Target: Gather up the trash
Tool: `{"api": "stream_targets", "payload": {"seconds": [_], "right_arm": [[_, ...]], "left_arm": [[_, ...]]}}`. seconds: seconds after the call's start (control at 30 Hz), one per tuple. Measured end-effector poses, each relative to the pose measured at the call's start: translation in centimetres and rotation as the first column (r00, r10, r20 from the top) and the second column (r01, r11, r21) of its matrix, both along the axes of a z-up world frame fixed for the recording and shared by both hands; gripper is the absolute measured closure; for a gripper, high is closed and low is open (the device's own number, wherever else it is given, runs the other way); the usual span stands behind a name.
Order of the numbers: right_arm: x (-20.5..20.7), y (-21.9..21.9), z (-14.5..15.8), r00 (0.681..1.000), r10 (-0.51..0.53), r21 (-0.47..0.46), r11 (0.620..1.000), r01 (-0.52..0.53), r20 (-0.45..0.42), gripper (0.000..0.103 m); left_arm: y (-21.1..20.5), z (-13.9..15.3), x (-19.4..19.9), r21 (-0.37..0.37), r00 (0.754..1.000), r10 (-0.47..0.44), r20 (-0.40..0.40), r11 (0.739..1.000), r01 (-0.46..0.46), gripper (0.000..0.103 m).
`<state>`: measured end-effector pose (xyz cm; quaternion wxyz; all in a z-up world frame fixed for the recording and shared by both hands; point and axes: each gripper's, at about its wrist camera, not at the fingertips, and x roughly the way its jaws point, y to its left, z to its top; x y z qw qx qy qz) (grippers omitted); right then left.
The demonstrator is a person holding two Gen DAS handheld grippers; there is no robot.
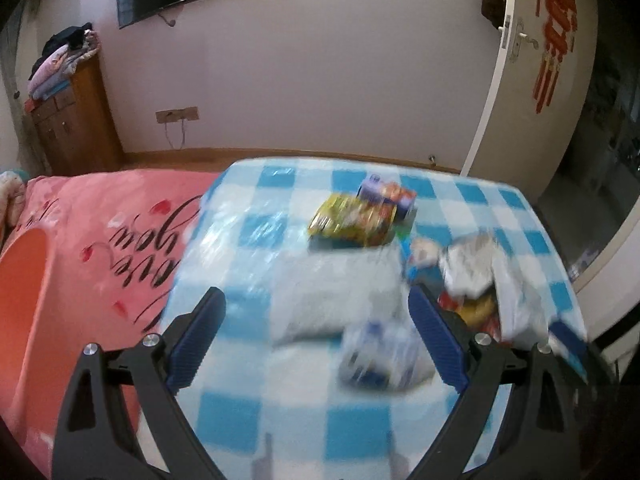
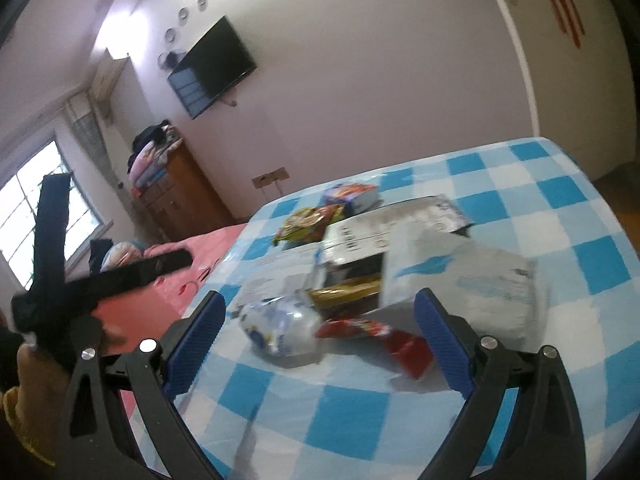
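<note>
Approaching is being done with both tools over the checked surface (image 1: 248, 420), where the trash is being found heaped near the middle. Landmark taken: the crumpled clear plastic bottle (image 2: 280, 326).

Left gripper (image 1: 316, 336): jaws are being held spread wide, nothing between the pads. Right gripper (image 2: 320, 340): jaws likewise being held spread, nothing pinched.

Step in hand, as judged: one piece is being lined up for a first pick. It would be done well if a single item is being singled out rather than the heap; the bottle is being judged the easiest, as it lies at the near edge of the pile. It is light and crushable, so the closing should be kept gentle and centred on its body, or it may be squirted out sideways.

Positions relative to the bottle:
- red wrapper (image 2: 400, 344) just beside it, toward the right gripper's right finger;
- gold-coloured packet (image 2: 344, 294) just behind it;
- grey mailer bag (image 2: 480, 292) behind and to the right, well spread;
- yellow snack packet (image 2: 308, 222) and small box (image 2: 352, 194) farther behind.

In the right wrist view the bottle is being seen just ahead of the open jaws, nearer the left finger. The left wrist view is blurred; there the bottle is being seen between the fingers, toward the right one.
</note>
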<state>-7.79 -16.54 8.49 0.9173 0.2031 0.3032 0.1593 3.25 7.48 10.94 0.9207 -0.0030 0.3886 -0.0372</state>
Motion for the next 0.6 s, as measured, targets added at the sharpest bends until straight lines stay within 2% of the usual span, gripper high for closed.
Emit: {"api": "stream_targets", "payload": {"seconds": [0.13, 0.37, 0.47, 0.6], "right_arm": [[0.3, -1.7, -0.1, 1.0, -0.023, -0.002, 1.0, 0.023, -0.003, 0.009], [1.0, -4.9, -1.0, 0.995, -0.086, 0.022, 0.996, 0.088, -0.044, 0.009], [1.1, -5.8, -1.4, 0.993, -0.109, 0.02, 0.994, 0.11, -0.049, 0.009], [1.2, -6.7, -1.7, 0.991, -0.125, 0.031, 0.991, 0.127, -0.048, 0.009]], "left_arm": [[-2.8, 0.1, 5.6, -0.006, 0.999, -0.018, -0.026, 1.0, 0.017, 0.01], [-6.8, -2.4, 16.4, 0.034, 0.992, 0.061, -0.106, 0.998, -0.058, 0.013], [-7.6, -4.1, 20.0, 0.037, 0.978, 0.111, -0.175, 0.994, -0.106, 0.022], [-7.9, -6.1, 23.4, 0.018, 0.952, 0.155, -0.263, 0.988, -0.156, 0.023]]}}
